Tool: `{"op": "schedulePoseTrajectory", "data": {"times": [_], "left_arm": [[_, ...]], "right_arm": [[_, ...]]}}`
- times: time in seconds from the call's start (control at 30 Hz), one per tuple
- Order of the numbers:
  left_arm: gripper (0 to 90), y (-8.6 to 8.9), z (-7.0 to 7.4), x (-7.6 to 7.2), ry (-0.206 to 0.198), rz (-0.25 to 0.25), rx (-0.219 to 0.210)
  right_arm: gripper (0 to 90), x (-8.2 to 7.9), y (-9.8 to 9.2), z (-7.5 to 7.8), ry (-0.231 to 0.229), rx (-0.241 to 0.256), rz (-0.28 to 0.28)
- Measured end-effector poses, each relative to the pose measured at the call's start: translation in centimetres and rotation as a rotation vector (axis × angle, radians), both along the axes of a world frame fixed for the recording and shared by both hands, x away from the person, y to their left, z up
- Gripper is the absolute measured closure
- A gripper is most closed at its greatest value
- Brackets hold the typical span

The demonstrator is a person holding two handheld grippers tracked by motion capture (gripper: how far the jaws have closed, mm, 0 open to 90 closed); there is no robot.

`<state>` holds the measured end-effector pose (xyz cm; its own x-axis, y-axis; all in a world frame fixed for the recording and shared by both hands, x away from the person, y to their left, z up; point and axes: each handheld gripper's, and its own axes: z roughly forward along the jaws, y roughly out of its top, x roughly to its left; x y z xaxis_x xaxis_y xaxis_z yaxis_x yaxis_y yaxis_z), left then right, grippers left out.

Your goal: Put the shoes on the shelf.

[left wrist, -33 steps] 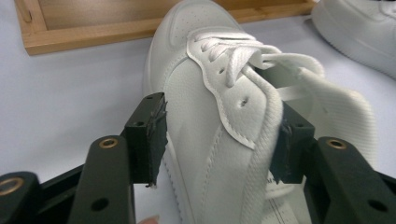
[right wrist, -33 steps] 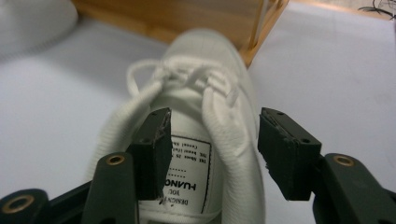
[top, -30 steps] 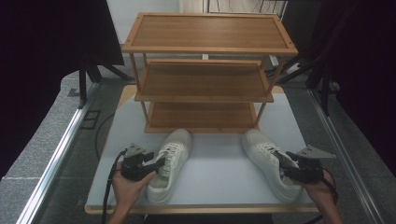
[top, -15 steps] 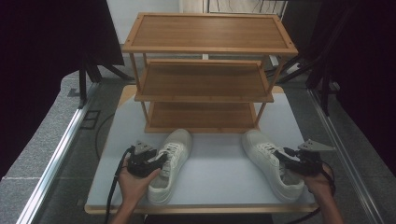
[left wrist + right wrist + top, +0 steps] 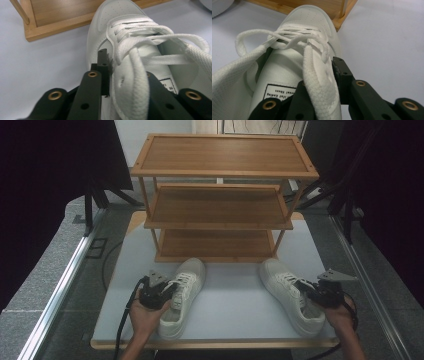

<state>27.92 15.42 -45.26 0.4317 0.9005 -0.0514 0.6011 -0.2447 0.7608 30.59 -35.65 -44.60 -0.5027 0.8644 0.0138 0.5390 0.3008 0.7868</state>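
Near the table's (image 5: 225, 307) front edge, your left gripper (image 5: 159, 292) pinches the left shoe's (image 5: 181, 295) side wall, right gripper (image 5: 320, 292) the right shoe's (image 5: 290, 295). Next, likely lift both toward the rack (image 5: 215, 207), keeping them level.

Both hand-held grippers are matte black. The left hand-held gripper (image 5: 161, 291) and the right hand-held gripper (image 5: 314, 292) each carry a grey three-cornered plate on top and trail a black cable. Up close the jaws are chunky black bars with brass-coloured rivets and small screw holes. Forearms are bare, no sleeves.
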Motion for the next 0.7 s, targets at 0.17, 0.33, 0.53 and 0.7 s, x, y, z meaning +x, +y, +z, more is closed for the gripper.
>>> {"op": "schedulePoseTrajectory", "data": {"times": [0.17,0.33,0.53,0.7], "left_arm": [[83.2,0.4,0.1,0.1,-0.002,-0.005,-0.027],[83.2,1.3,0.5,0.2,0.012,-0.013,-0.089],[83.1,2.8,1.8,-0.4,-0.007,-0.023,-0.244],[82.9,3.4,2.7,-0.8,-0.015,-0.058,-0.369]], "right_arm": [[83.7,0.0,0.1,0.2,0.003,-0.002,-0.006],[84.1,0.0,-0.2,0.2,0.001,0.032,-0.023],[84.1,-0.6,-1.2,0.7,-0.02,0.146,-0.058],[84.0,-1.7,-1.5,1.5,-0.037,0.264,-0.077]]}}
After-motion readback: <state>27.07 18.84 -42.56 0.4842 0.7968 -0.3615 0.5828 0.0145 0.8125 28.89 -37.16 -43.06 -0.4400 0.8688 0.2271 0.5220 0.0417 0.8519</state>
